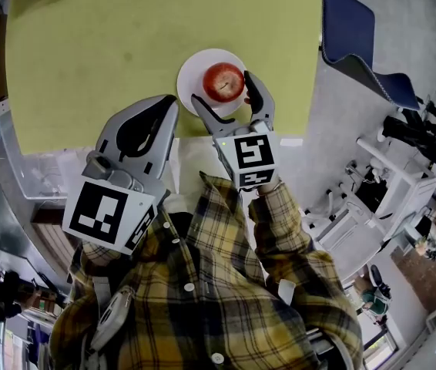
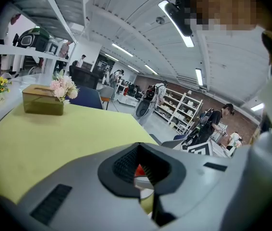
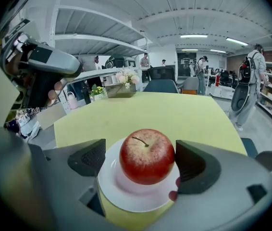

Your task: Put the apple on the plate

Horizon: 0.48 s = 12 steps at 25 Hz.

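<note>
Left gripper [image 1: 171, 102] fingers sit pressed together; right gripper [image 1: 222, 88] fingers spread, flanking apple [image 3: 147, 155] on plate [image 3: 126, 196].

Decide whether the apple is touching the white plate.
Touching. The right gripper view shows the apple resting in the middle of the white plate, with no gap beneath it.

- Apple [image 1: 223, 82] sits on plate [image 1: 195, 68], at the table's [image 1: 125, 37] near edge.
- Right hand-held gripper [image 1: 221, 88] at the plate's 6 o'clock, one jaw either side of the apple.
- Left hand-held gripper [image 1: 170, 102] at the plate's 8 o'clock.
</note>
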{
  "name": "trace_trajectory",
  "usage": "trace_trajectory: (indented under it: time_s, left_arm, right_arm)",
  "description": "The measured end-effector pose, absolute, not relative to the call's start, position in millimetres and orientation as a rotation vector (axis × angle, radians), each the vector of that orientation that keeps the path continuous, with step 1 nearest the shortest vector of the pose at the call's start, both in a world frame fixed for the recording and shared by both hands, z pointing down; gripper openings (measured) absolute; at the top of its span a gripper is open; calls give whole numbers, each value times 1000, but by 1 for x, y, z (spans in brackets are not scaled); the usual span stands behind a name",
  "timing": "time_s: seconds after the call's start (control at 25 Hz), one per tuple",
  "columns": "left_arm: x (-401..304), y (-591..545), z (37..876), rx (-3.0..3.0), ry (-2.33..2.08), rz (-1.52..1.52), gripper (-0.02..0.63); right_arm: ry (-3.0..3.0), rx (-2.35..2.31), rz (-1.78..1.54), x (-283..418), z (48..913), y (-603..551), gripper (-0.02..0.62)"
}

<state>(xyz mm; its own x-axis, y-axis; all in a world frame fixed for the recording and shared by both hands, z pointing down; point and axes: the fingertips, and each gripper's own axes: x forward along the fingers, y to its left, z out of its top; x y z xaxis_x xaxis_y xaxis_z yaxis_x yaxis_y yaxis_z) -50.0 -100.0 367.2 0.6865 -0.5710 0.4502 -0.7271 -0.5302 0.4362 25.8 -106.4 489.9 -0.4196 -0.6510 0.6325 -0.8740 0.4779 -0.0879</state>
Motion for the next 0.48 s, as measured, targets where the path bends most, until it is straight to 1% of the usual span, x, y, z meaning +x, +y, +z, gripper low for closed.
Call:
trace_trajectory:
  time_s: [0.48]
  left_arm:
    - [-40,-100,325,2368,-1011,273,2]
  right_arm:
    - [-2228,1299,516,35,445,-96,422]
